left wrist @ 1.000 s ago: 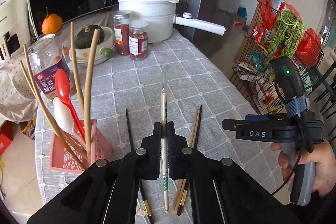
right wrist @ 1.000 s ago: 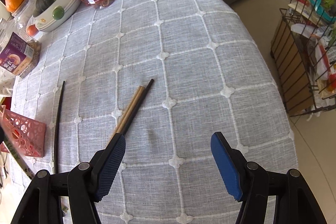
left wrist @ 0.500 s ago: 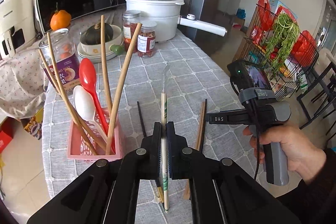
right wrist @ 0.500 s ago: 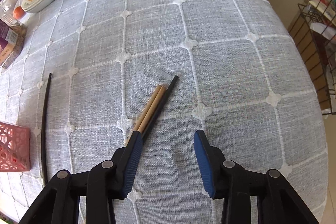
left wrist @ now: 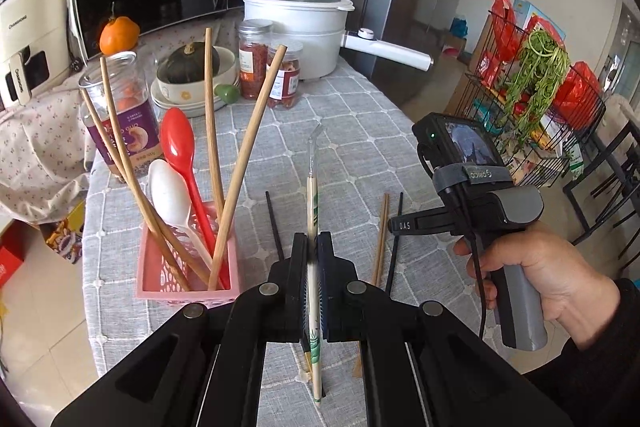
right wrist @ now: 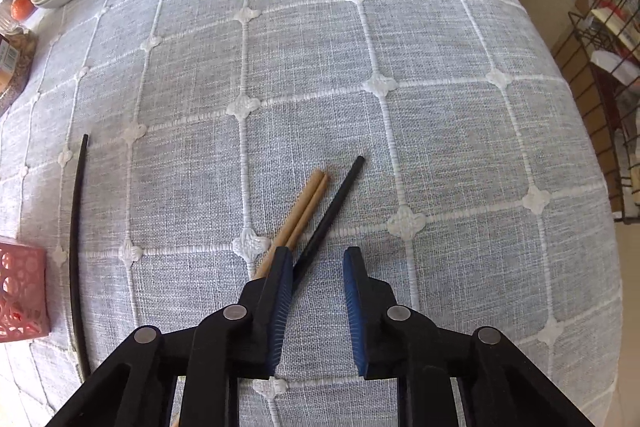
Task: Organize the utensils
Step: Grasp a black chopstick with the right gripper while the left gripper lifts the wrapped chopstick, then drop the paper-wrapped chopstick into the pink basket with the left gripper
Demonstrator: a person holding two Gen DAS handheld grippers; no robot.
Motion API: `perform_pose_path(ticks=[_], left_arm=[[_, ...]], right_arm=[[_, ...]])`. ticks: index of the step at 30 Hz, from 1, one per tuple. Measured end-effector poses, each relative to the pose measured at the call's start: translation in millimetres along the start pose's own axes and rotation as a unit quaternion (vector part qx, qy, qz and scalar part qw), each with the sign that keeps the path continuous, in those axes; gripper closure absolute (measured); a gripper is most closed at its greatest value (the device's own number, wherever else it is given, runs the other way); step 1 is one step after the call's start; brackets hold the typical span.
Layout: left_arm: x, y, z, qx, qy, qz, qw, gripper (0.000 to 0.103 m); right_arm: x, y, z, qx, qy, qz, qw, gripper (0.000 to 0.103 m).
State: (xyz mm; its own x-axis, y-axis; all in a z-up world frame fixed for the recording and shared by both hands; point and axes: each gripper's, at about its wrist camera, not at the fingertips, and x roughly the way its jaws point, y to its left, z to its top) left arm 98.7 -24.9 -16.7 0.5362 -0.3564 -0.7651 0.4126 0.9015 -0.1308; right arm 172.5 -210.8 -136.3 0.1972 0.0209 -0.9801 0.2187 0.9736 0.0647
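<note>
Four wooden chopsticks (left wrist: 120, 163) are standing tilted in the pink basket (left wrist: 152, 275) at the left of the desk (left wrist: 360, 147), together with two spoons, one white (left wrist: 170, 193) and one red (left wrist: 180, 143). Just right of the basket, one black chopstick (left wrist: 274, 223) is lying alone on the grey checked cloth.

In the middle, the left gripper (left wrist: 313, 267) is hanging above the cloth with its jaws clenched on one wrapped chopstick pair (left wrist: 313, 203), whose clear wrapper tip is pointing away from the camera.

Further right, two tan chopsticks (right wrist: 306, 205) are lying side by side, touching each other, and a second black chopstick (right wrist: 336, 211) is lying just beside them, angled slightly apart at the far end. The right gripper (right wrist: 316, 279), held in the person's hand (left wrist: 532, 267), is sitting low over these three, its jaws parted by a narrow gap and grasping nothing. In the right wrist view the near part of the black chopstick is passing between the jaws, while the tan pair is running under the left one.

At the back of the desk, two jars (left wrist: 286, 75) of red food are standing next to a white pot (left wrist: 296, 27).
</note>
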Motion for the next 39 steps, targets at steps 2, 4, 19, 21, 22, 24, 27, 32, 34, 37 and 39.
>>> perform_pose_path(ticks=[2,4,19,21,22,24,27,32,34,37,39], left_arm=[[0.2,1.0,-1.3,-0.001,0.001,0.002,1.0000,0.098],[-0.5,2.0,-2.0,-0.003,0.000,0.003,1.0000,0.098],[-67.9,18.2,5.9,-0.023,-0.097,-0.002,0.9950,0.098],[-84.8,18.5,7.0,-0.022,-0.128,0.000,0.9915,0.098],[-93.2,19.0,7.4,-0.022,-0.145,0.002,0.9892,0.098],[-108.5,22.0,8.7,-0.025,-0.180,0.011,0.9832,0.098],[-126.1,29.0,8.3,-0.034,-0.232,0.025,0.9718,0.098],[-131.1,42.2,5.8,-0.051,-0.288,0.054,0.9547,0.098],[-125.6,48.8,5.7,-0.059,-0.297,0.065,0.9507,0.098],[-115.6,56.2,5.0,-0.060,-0.312,0.094,0.9434,0.098],[-108.3,60.0,4.6,-0.055,-0.320,0.114,0.9387,0.098]], right_arm=[[0.2,4.8,-1.0,-0.019,0.000,-0.017,1.000,0.087],[-0.6,1.9,-0.3,-0.011,-0.002,-0.011,1.000,0.088],[-80.4,-13.1,-12.1,0.016,-0.113,0.095,0.989,0.098],[-99.5,-10.5,-22.1,0.006,-0.141,0.103,0.985,0.098],[-109.9,-9.0,-27.3,0.002,-0.155,0.106,0.982,0.098],[-129.2,-4.1,-34.0,-0.002,-0.181,0.116,0.977,0.098],[-152.8,0.9,-41.1,-0.008,-0.216,0.128,0.968,0.098],[-179.6,9.1,-51.4,-0.025,-0.257,0.138,0.956,0.098],[-184.2,11.4,-53.0,-0.031,-0.265,0.141,0.953,0.098],[-186.2,14.4,-53.5,-0.036,-0.269,0.144,0.951,0.098],[-185.9,15.7,-53.3,-0.038,-0.270,0.144,0.951,0.098]])
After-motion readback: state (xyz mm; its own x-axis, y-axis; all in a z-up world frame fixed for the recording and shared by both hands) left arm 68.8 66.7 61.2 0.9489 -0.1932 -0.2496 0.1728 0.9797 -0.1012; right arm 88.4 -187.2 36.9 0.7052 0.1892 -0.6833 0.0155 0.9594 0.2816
